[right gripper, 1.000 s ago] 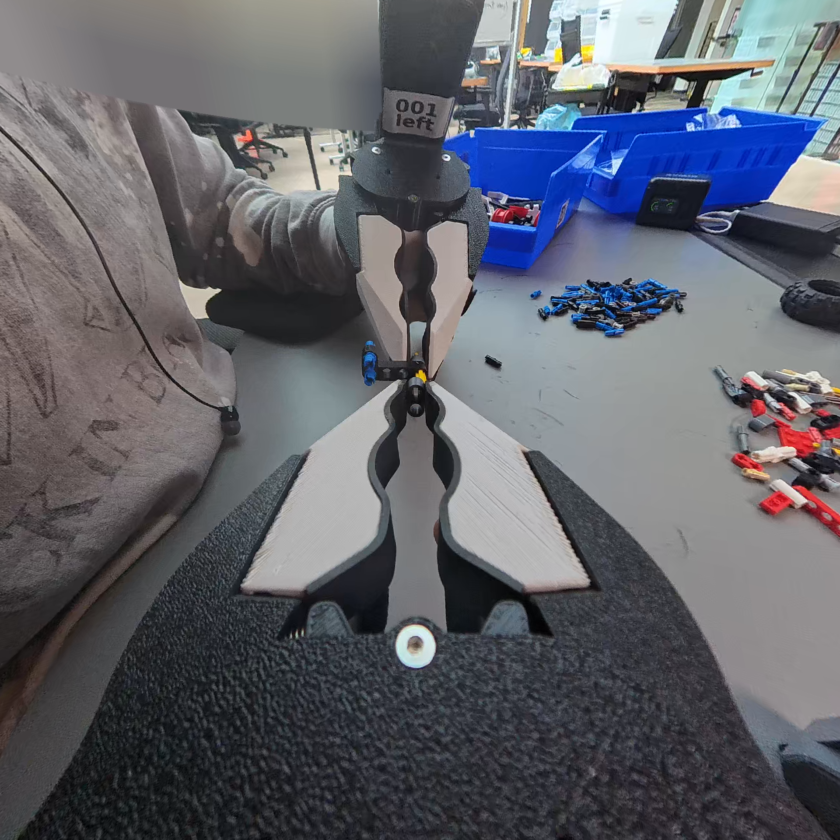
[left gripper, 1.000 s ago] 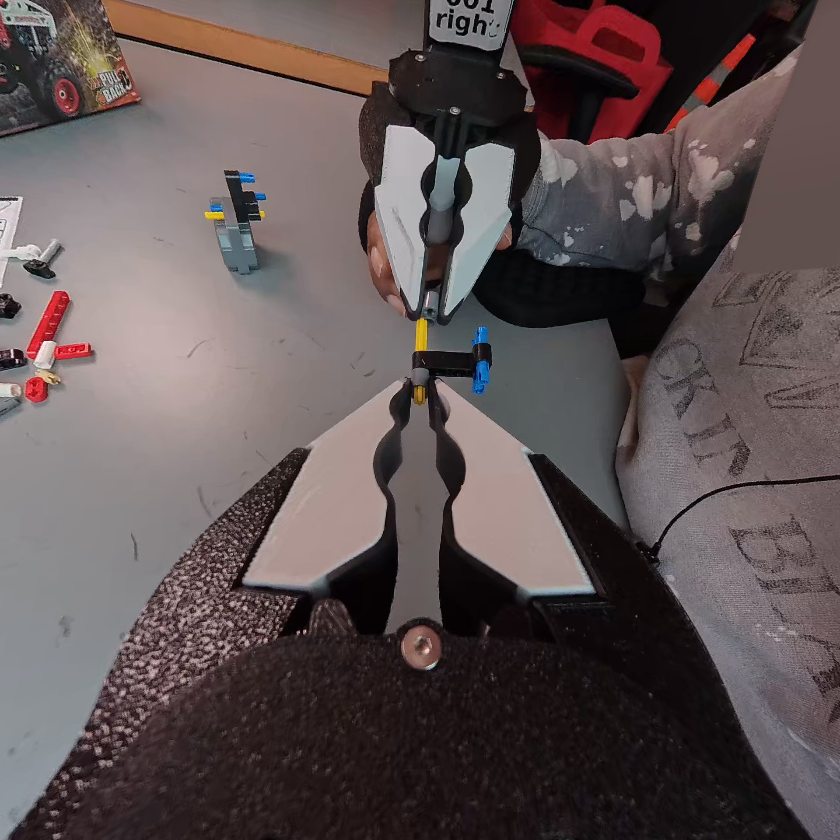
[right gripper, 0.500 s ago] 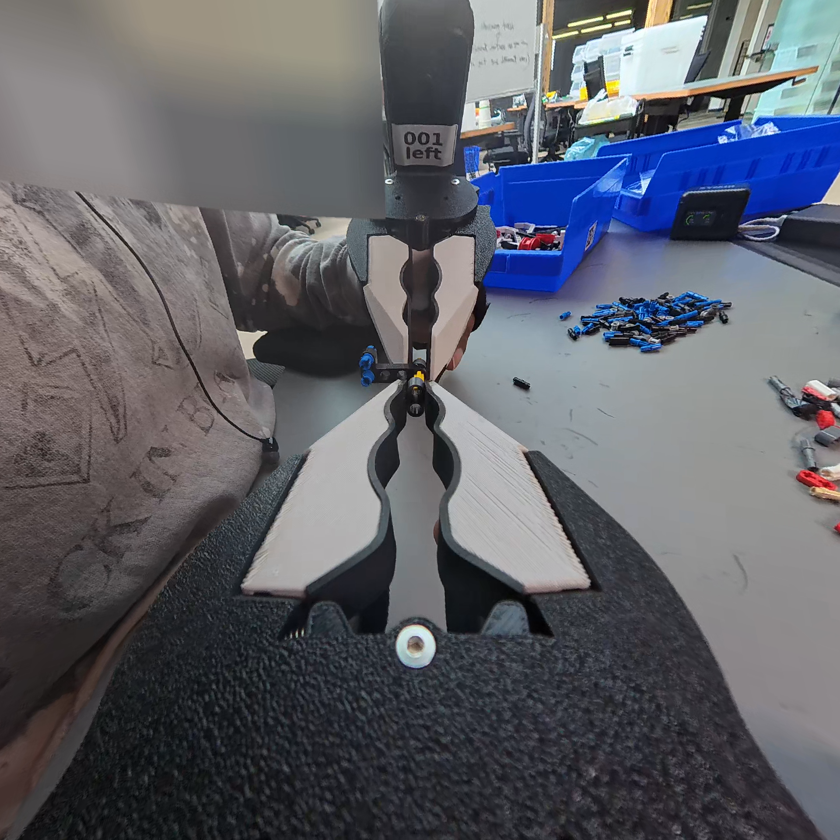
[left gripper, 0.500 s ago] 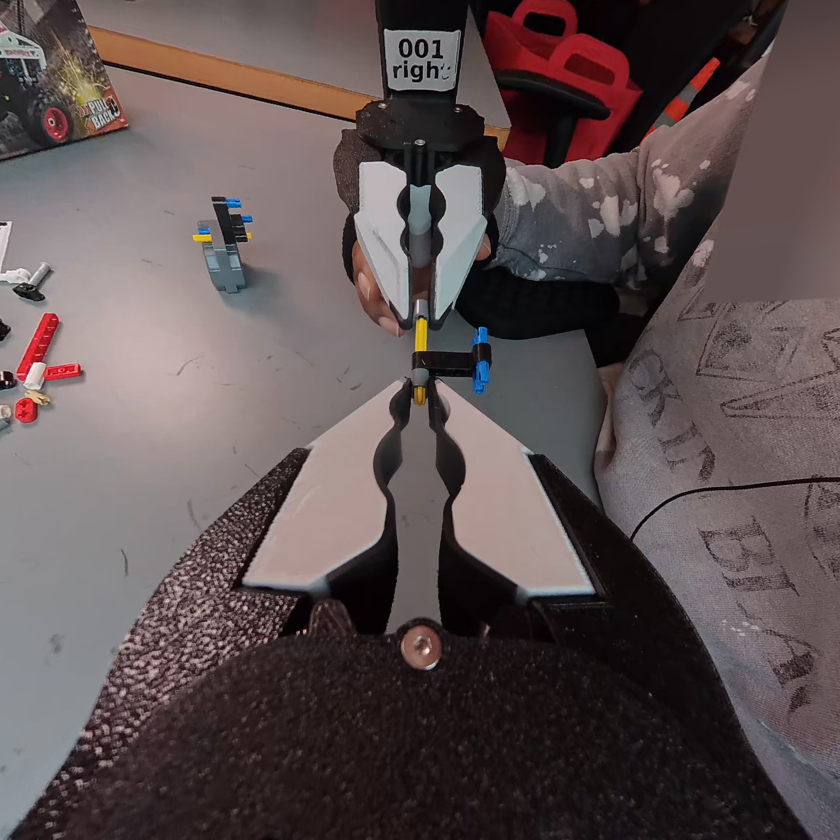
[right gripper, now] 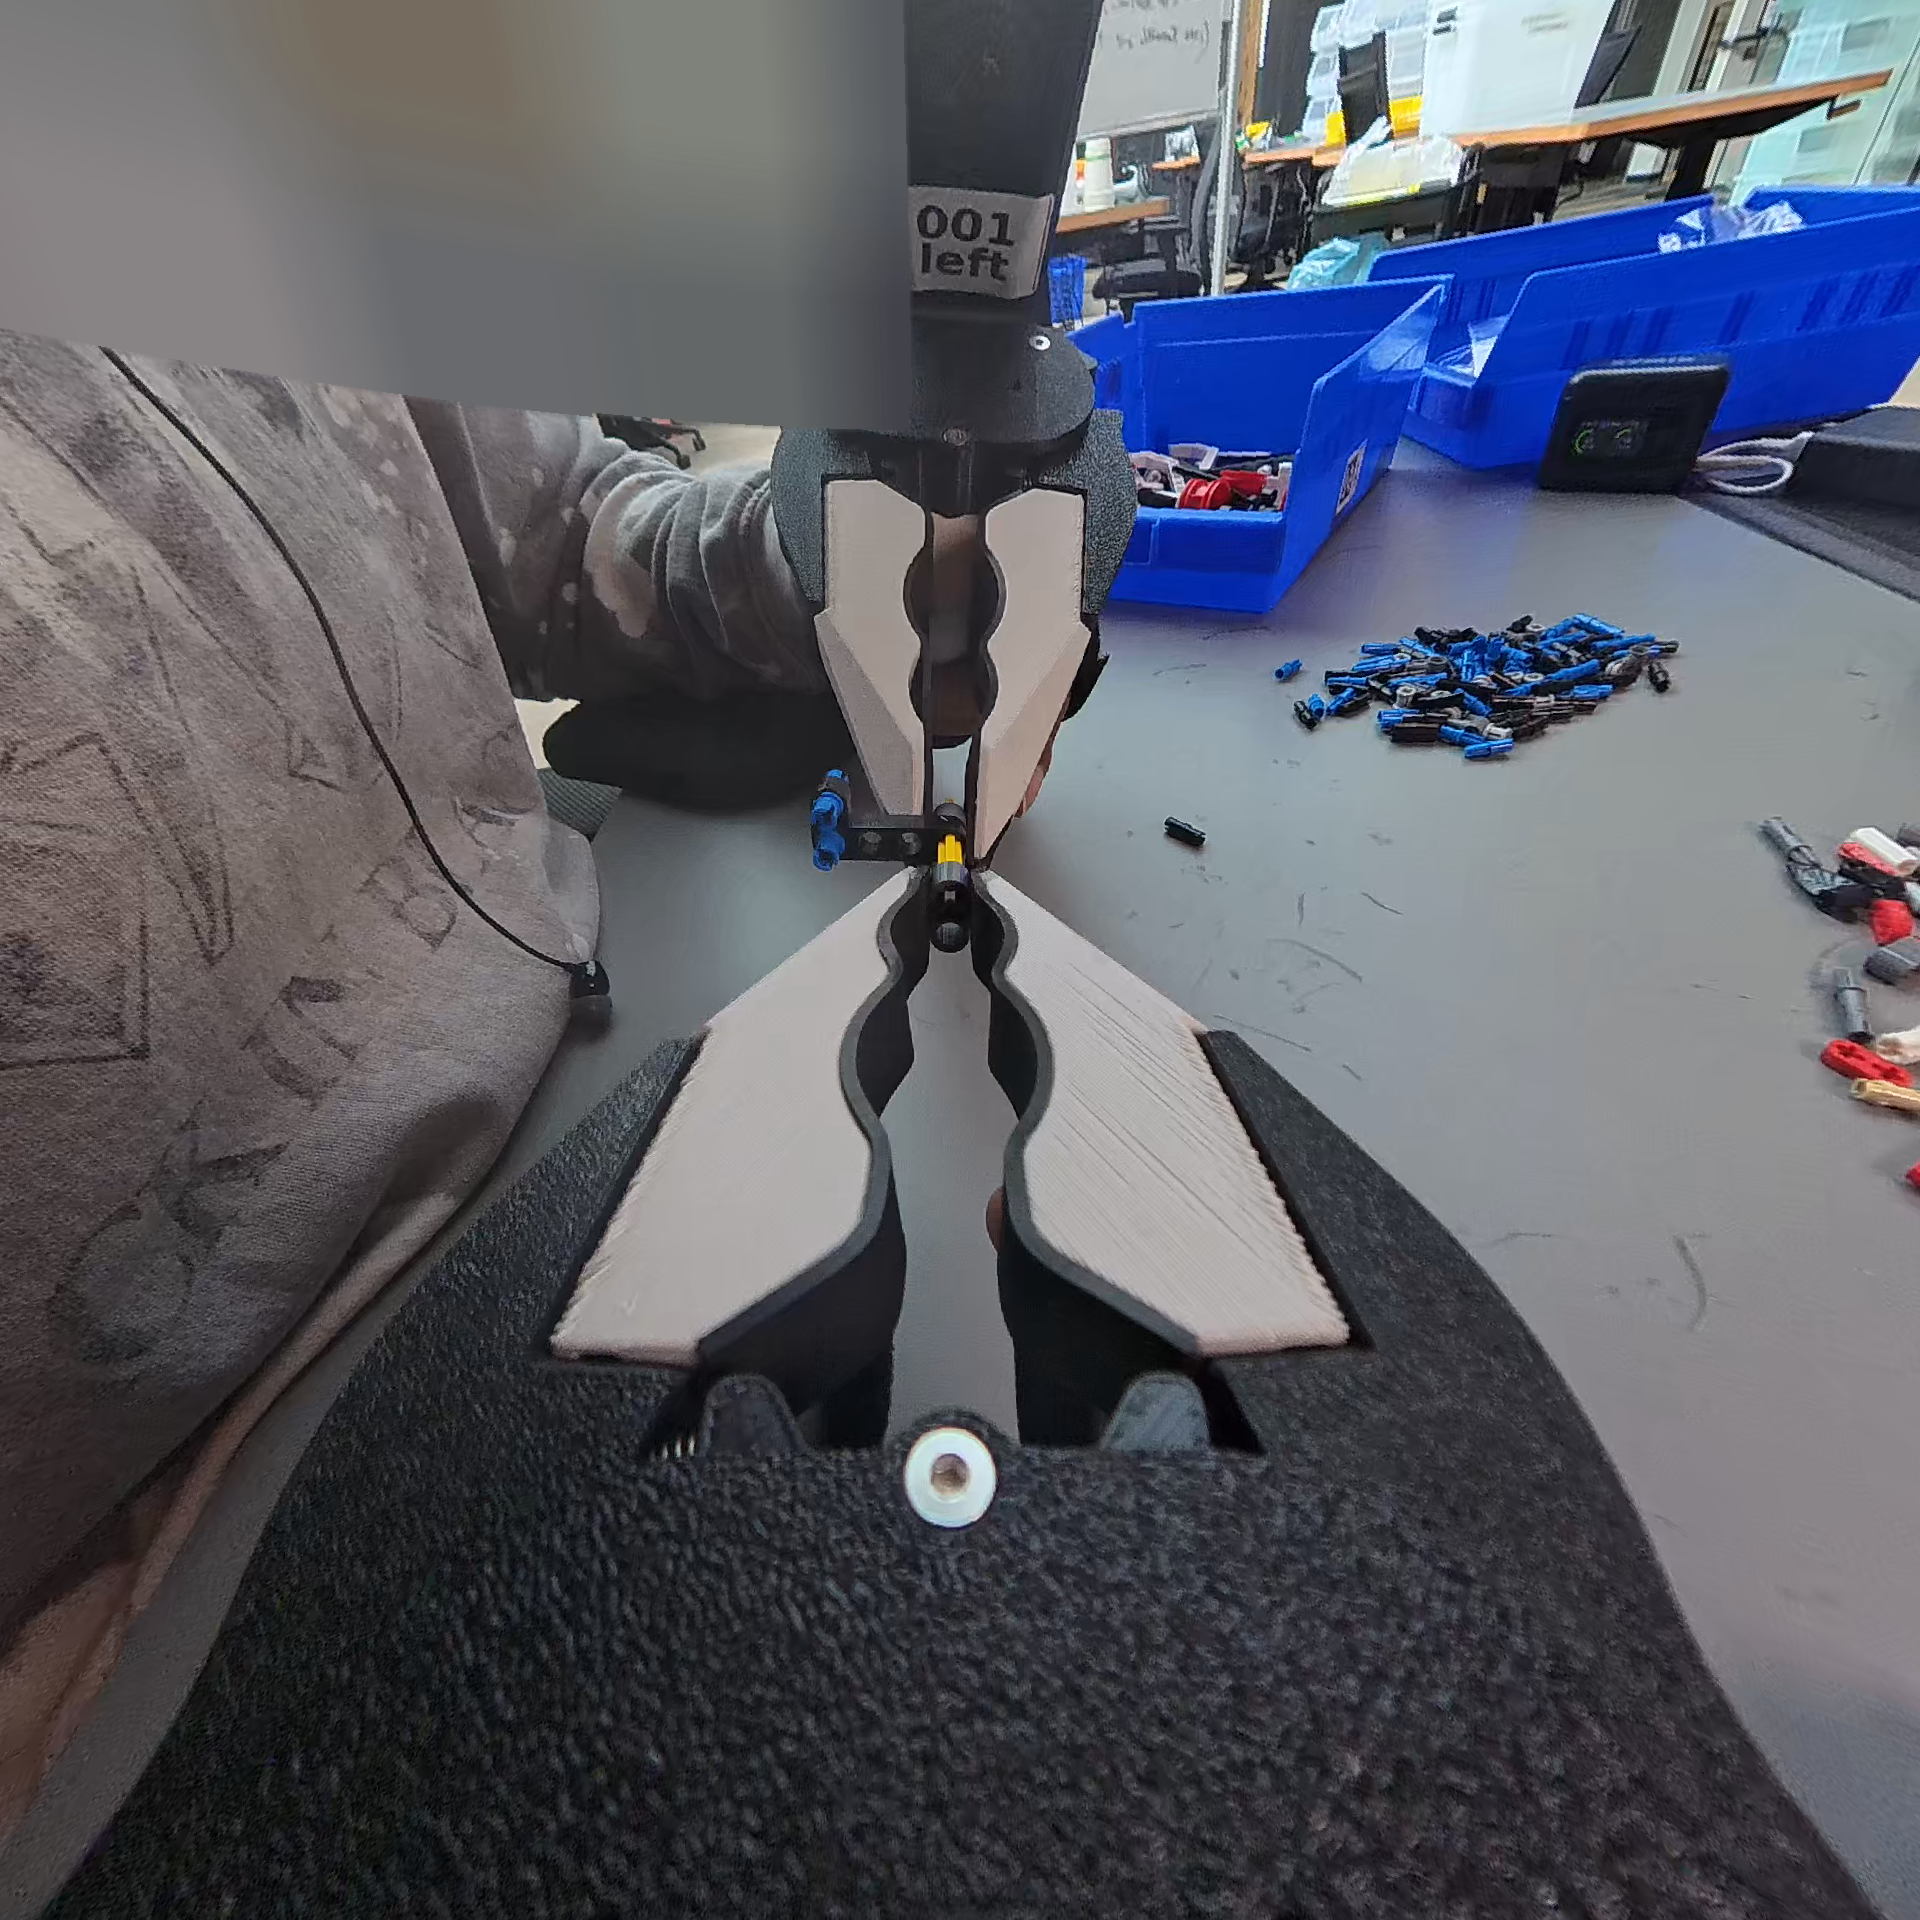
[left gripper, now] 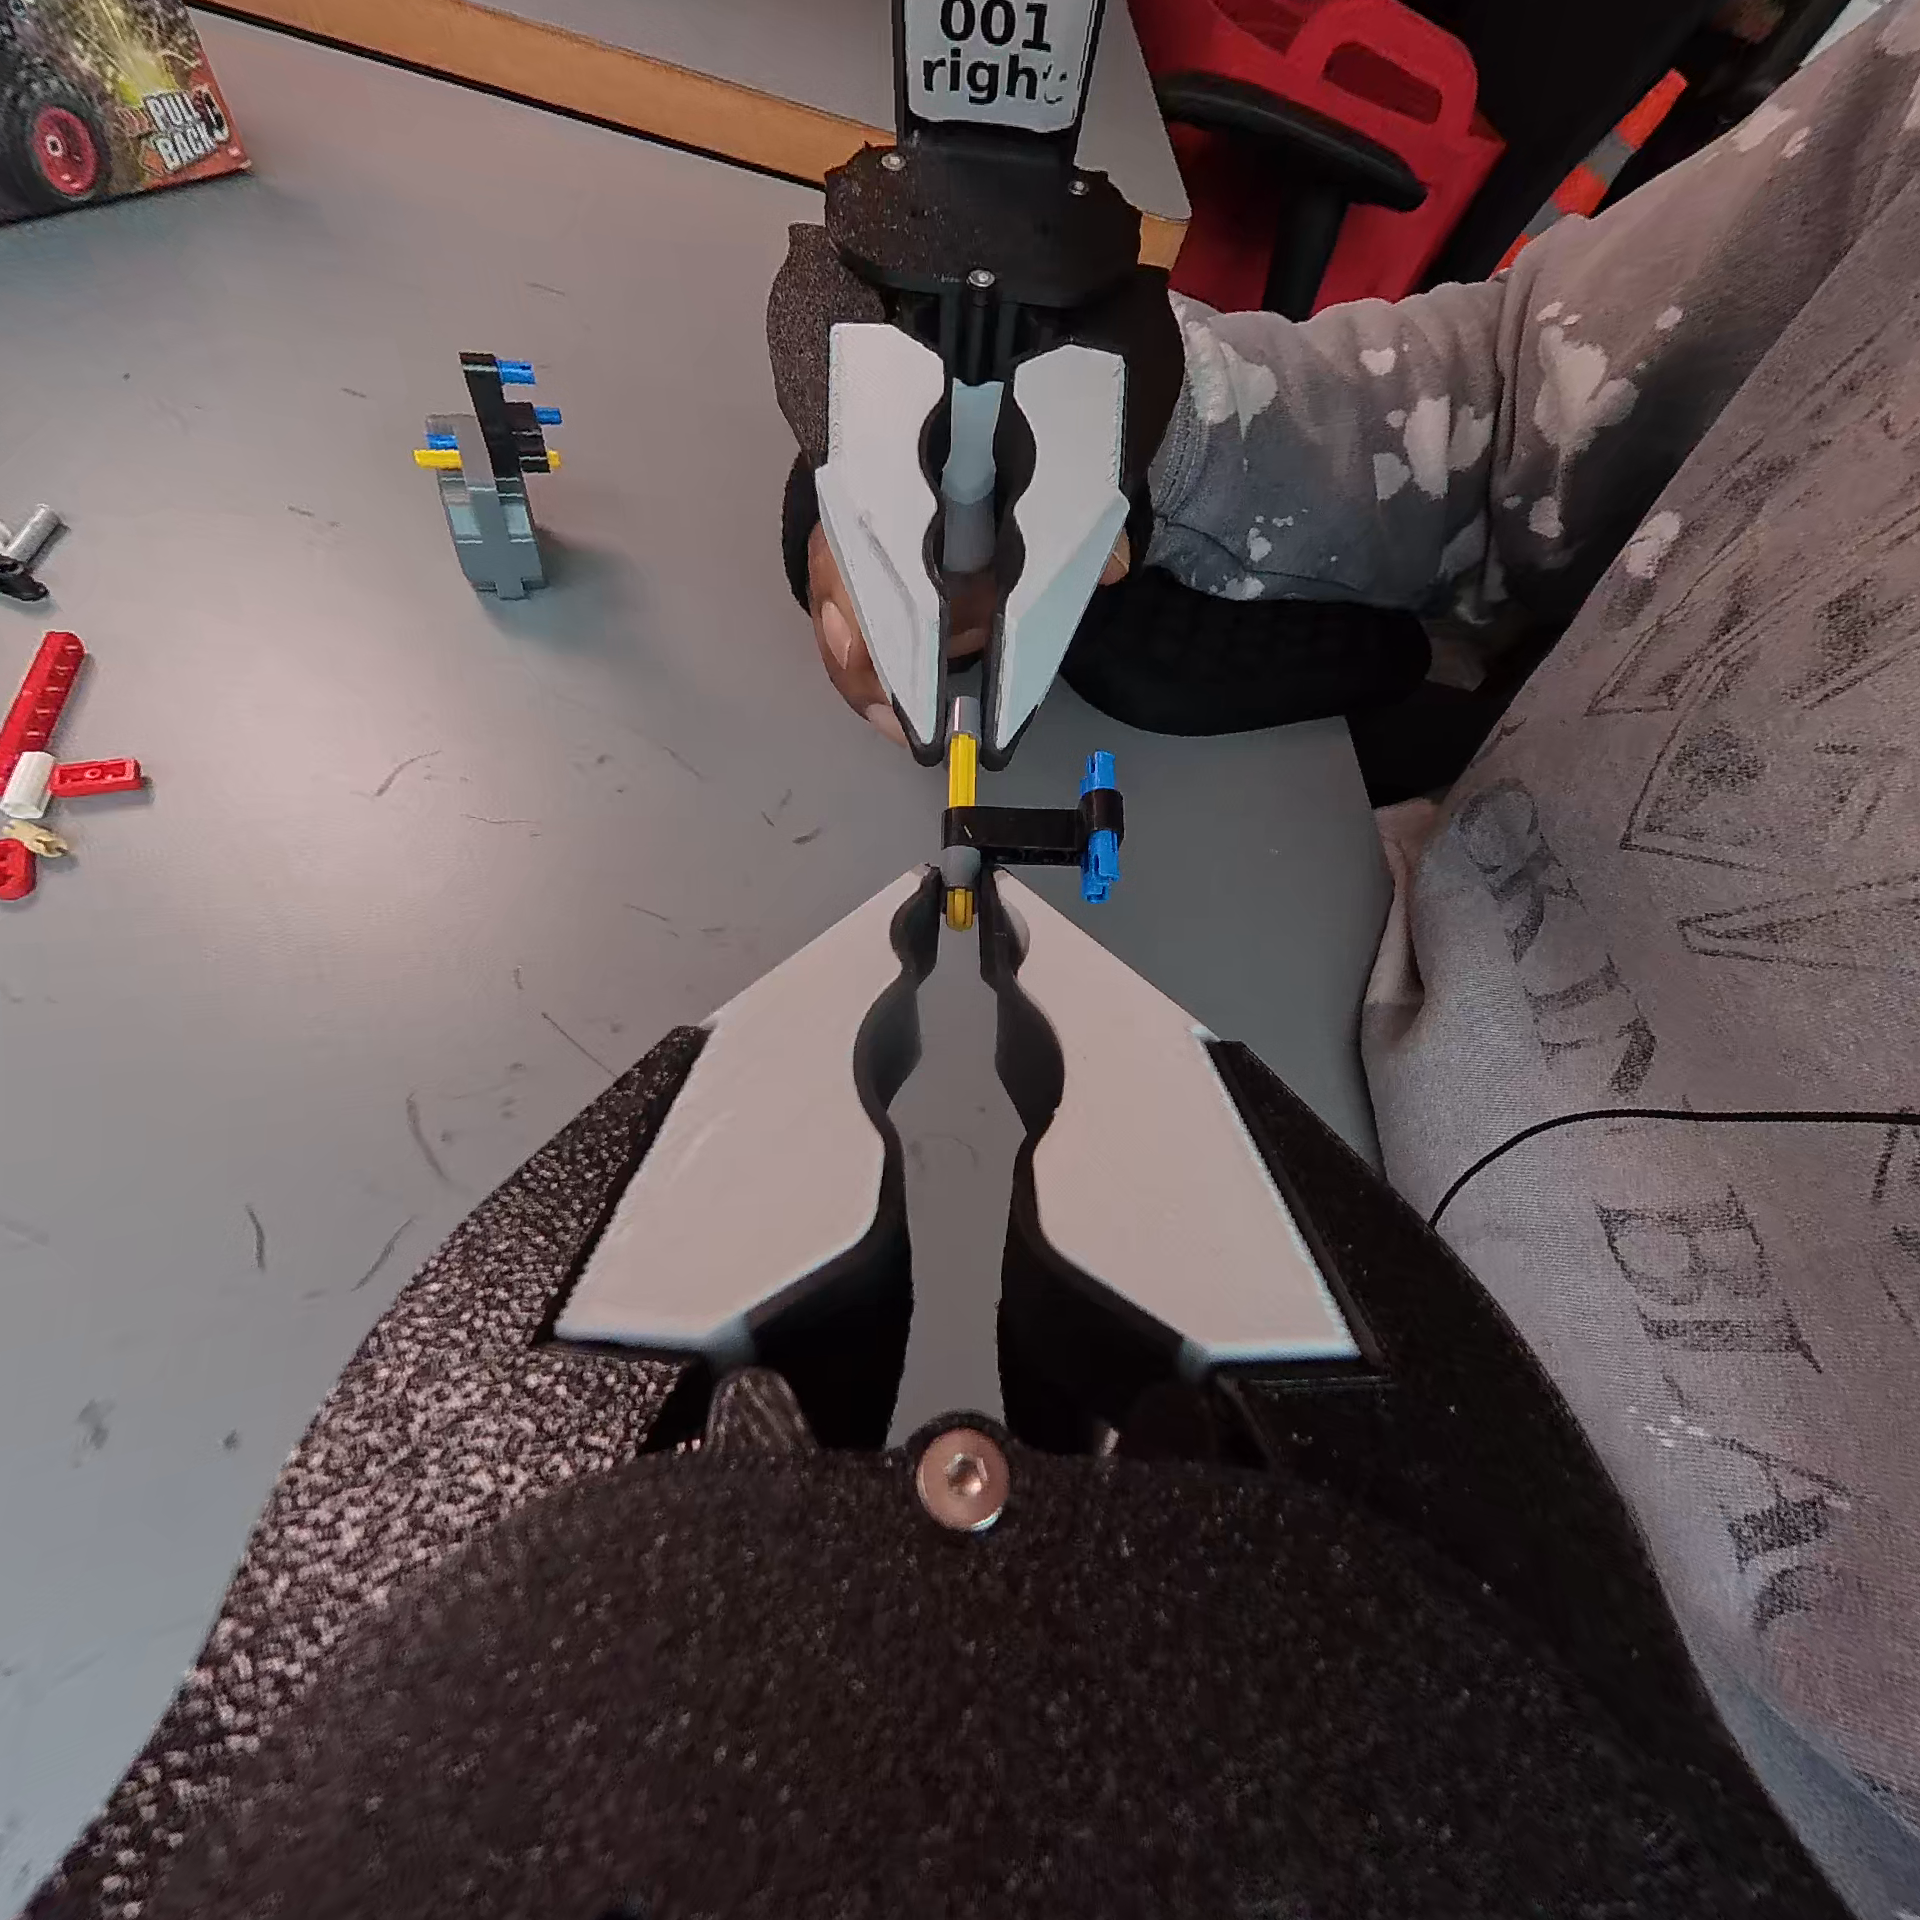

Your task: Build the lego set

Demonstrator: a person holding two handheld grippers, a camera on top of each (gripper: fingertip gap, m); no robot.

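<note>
Twice over pinching one small lego piece, once at each end. Squeezing the near end of the yellow stick (left gripper: 961,774) with the left gripper (left gripper: 961,899), jaws nearly closed, just a thin gap for the stick. Squeezing a little dark tube (right gripper: 948,909) on the other end of that stick with the right gripper (right gripper: 948,914), jaws just as narrow. Pointing tip to tip, very close, with only the piece between. Holding the piece up above the grey table (left gripper: 416,935), near the edge by the person. Carrying a black bar (left gripper: 1013,836) on the stick, sticking out to one side, with a blue peg (left gripper: 1098,831) through its far end. Wrapping a bare hand (left gripper: 842,644) around the back of the right gripper, with a spotted grey sleeve (left gripper: 1403,447) behind it.

Farther out in the left wrist view: standing upright well apart from the grippers, a small built part (left gripper: 497,488) in grey and black with blue and yellow pegs. Lying near the table's far side, some red pieces (left gripper: 42,717), and leaning at the corner, the set's box (left gripper: 94,104).

Farther out in the right wrist view: lying alone near the grippers, one black peg (right gripper: 1184,829). Piling up behind it, lots of blue and black pegs (right gripper: 1486,686). Sitting at the back, big blue bins (right gripper: 1247,416). Spreading along the side, more loose pieces (right gripper: 1870,914) in red, grey and white.
</note>
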